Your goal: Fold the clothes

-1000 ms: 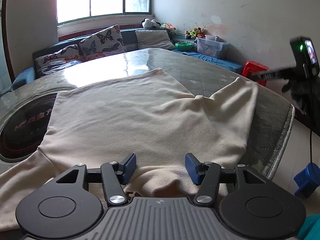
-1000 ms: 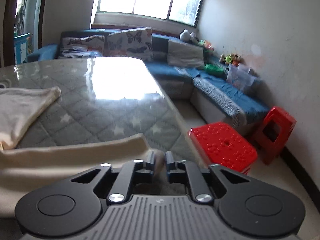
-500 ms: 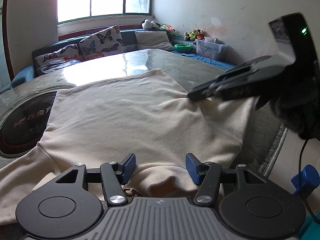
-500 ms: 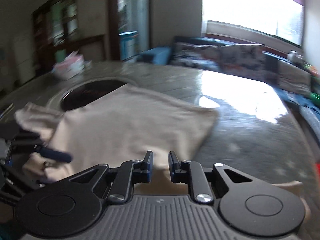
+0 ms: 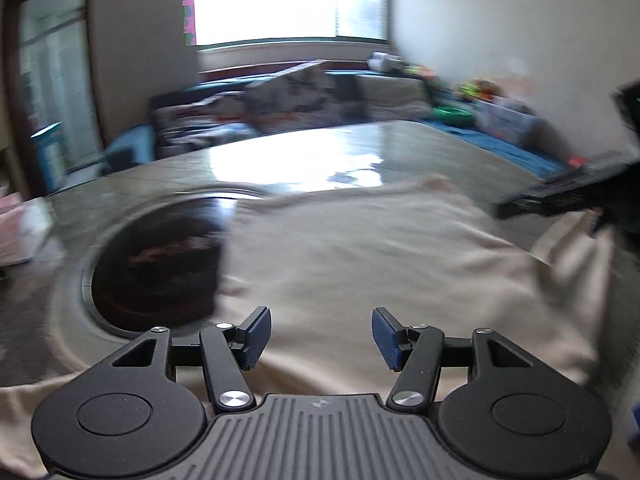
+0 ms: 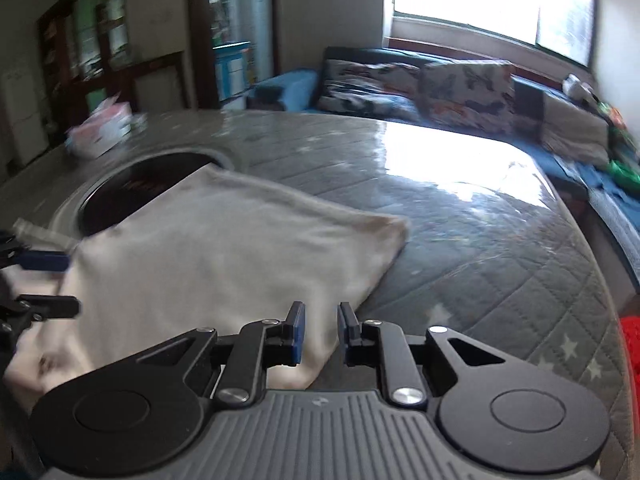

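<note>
At the far left of the desk (image 6: 500, 264) a pink-and-white box (image 6: 102, 130) sat well apart from the work; next to it, further right, a dark round inset (image 5: 156, 264) was sunk in the quilted grey cover, and the near corner of the cream garment (image 5: 360, 264) lay over its edge; a slack corner there could have sagged or caught on the rim if the cloth were dragged, which would have pulled the fold crooked.

The garment itself was spread across the near half of the desk, its far edge a soft ridge and its right corner ending short of the shiny bare surface; the cover looked slick, so I judged that the whole piece might have slid rather than creased when pulled from one side only.

The left hand-held gripper (image 5: 322, 334) stood over the near hem with its blue pads well apart and nothing clamped; cloth lay below the gap, and closing from there might have pinched two layers or none.

The right hand-held gripper (image 6: 321, 330) had its jaws close together with a narrow slot between them; a fold of cream cloth showed in that slot, but whether the pads pressed on it I could not tell; a loose hold would have let the edge slip out mid-fold; both views were smeared by motion, which made aim uncertain.
</note>
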